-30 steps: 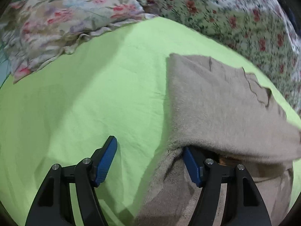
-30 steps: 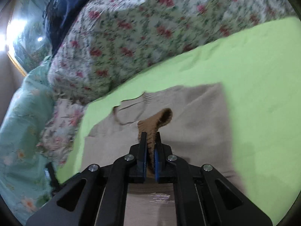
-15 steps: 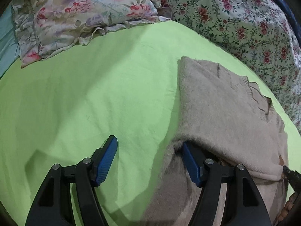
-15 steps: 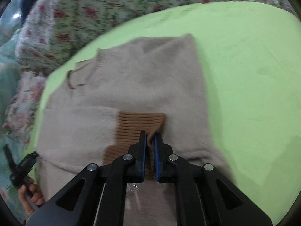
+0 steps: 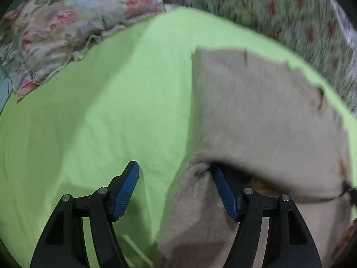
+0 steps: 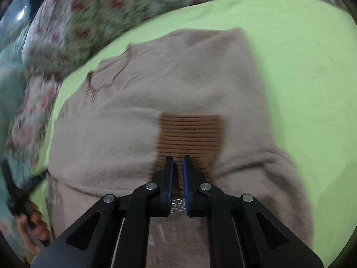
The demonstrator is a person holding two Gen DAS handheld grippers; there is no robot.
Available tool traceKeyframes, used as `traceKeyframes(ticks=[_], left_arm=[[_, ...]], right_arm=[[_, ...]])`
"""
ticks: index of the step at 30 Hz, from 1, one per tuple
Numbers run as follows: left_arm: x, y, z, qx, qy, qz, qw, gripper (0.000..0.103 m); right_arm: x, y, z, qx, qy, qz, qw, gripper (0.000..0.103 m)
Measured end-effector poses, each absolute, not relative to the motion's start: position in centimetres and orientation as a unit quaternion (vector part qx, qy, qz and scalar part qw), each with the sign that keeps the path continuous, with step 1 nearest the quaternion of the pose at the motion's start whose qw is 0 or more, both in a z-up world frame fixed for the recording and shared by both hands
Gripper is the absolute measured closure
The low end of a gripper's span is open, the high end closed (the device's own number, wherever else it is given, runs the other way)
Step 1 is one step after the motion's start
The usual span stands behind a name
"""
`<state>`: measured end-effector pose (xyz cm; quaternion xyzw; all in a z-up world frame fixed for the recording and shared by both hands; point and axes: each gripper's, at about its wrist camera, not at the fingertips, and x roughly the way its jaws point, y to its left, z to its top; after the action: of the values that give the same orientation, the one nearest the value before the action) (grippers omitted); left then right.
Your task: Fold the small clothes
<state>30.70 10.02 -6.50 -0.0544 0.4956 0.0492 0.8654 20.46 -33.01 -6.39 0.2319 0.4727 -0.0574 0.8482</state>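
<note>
I see a bed (image 5: 111, 111) under a lime-green sheet. A beige sweater (image 5: 256, 116) lies flat on it toward 2 o'clock in my left wrist view. A floral pillow (image 5: 67, 29) rests at 11 o'clock, and a flowered quilt (image 5: 279, 9) bunches along 1 o'clock.

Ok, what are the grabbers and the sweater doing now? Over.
Left gripper open, one finger under the sweater fold. Right gripper slightly open over the brown cuff, which lies flat. Nothing in the way.
</note>
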Motion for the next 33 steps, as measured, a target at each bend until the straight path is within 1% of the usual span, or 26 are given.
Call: traceKeyframes(ticks=[1,4,5,6,7,8,9,14,17,19,24,27,30,32,33], left_arm=[[30.1,10.0,-6.2,-0.046,0.491,0.045,0.868,0.034],[27.3,10.4,-5.1,-0.056,0.489,0.007,0.870,0.034],[26.5,10.6,-4.8,-0.059,0.488,-0.002,0.871,0.034],[24.7,10.9,-4.4,-0.065,0.485,-0.020,0.872,0.034],[23.3,11.2,-4.2,-0.069,0.485,-0.034,0.871,0.033],[22.0,11.4,-4.1,-0.073,0.485,-0.047,0.870,0.033],[20.5,11.8,-4.1,-0.080,0.487,-0.065,0.867,0.032],[12.5,13.0,-5.8,-0.104,0.511,-0.130,0.843,0.030],[9.2,13.2,-6.3,-0.105,0.510,-0.137,0.842,0.028],[7.0,12.8,-6.5,-0.110,0.513,-0.152,0.837,0.024],[3.0,10.9,-7.2,-0.135,0.514,-0.203,0.822,0.022],[1.3,9.5,-7.7,-0.153,0.513,-0.254,0.806,0.022],[0.8,8.4,-7.8,-0.149,0.510,-0.271,0.803,0.023],[0.8,8.2,-7.8,-0.150,0.508,-0.275,0.802,0.026],[0.7,8.3,-7.8,-0.153,0.510,-0.275,0.801,0.030]], right_arm=[[19.8,-33.3,-6.0,0.228,0.473,-0.066,0.848,0.094],[16.7,-34.0,-4.0,0.232,0.467,-0.060,0.851,0.087],[15.3,-34.0,-3.3,0.238,0.462,-0.046,0.853,0.079],[13.9,-34.0,-2.6,0.237,0.457,-0.036,0.857,0.066],[12.5,-33.8,-2.1,0.233,0.451,-0.028,0.861,0.059],[10.7,-33.5,-1.5,0.230,0.443,-0.017,0.866,0.049],[9.1,-33.3,-1.2,0.231,0.438,-0.006,0.869,0.047],[2.1,-33.0,-2.2,0.263,0.438,0.027,0.859,0.047],[-1.6,-33.4,-3.3,0.287,0.438,0.029,0.851,0.047],[-3.9,-33.6,-3.8,0.297,0.440,0.033,0.847,0.047],[-8.8,-33.8,-4.0,0.305,0.442,0.054,0.842,0.046],[-10.5,-33.1,-5.2,0.306,0.459,0.086,0.829,0.045],[-10.5,-31.8,-6.0,0.313,0.458,0.131,0.822,0.044],[-10.1,-30.9,-6.3,0.312,0.457,0.151,0.819,0.042],[-9.9,-30.5,-6.4,0.312,0.456,0.160,0.818,0.041]])
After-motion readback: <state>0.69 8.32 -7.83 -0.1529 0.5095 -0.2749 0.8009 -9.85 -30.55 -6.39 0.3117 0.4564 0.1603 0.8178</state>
